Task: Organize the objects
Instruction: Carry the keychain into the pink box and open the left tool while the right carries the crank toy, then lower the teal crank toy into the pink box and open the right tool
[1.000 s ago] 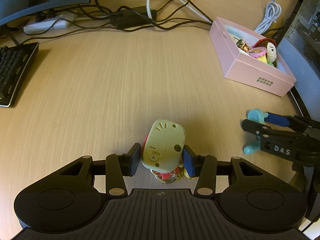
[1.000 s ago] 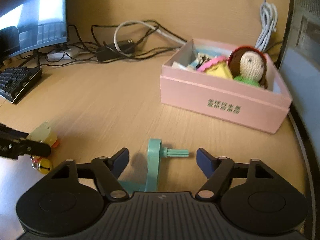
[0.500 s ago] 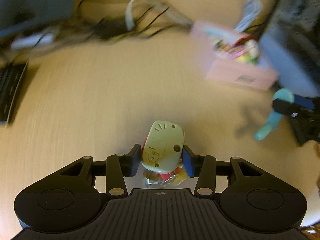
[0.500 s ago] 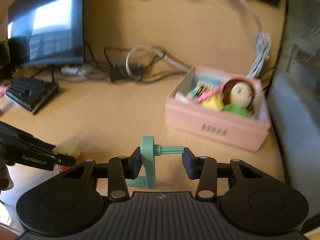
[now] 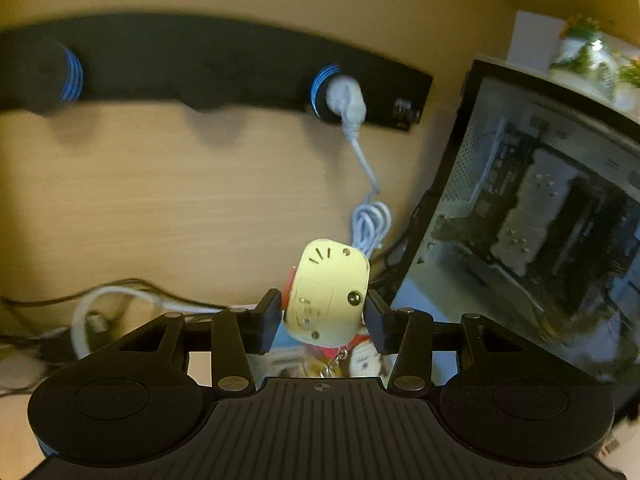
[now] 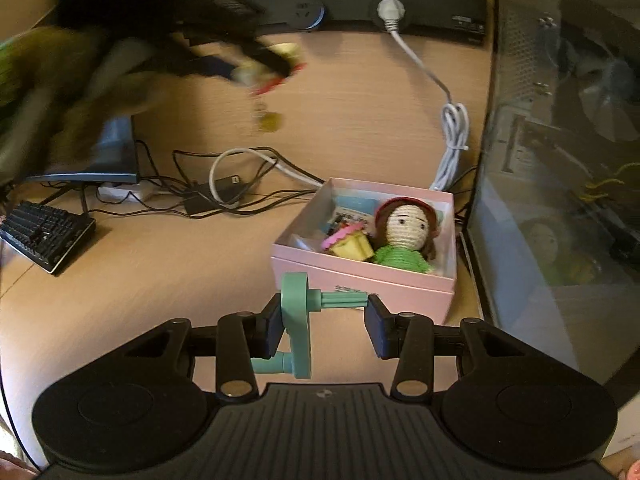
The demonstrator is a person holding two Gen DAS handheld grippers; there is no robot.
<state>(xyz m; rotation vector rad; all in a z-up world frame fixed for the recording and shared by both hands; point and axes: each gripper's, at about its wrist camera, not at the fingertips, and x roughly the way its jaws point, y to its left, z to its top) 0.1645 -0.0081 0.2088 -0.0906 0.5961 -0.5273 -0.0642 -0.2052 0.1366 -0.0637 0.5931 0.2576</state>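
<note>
- Behind the right gripper [image 6: 323, 322]: pink box [image 6: 404, 290] on the desk, front wall partly blocked, doll [image 6: 406, 236] inside.
- Pinched between its pads: teal crank [image 6: 298, 320].
- Blurred in right view; left gripper [image 5: 322, 320] clamping yellow toy [image 5: 326, 290], underside hidden, jaws easing apart.

Both tongs [image 5: 322, 316] [image 6: 322, 324] clamped, raised

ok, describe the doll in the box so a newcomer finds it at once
Find the pink box on the desk beside the glass-sided computer case. The doll leans in its right half, next to a yellow cupcake toy. It alone is crocheted: cream face, brown hair, red hat, green top.
</note>
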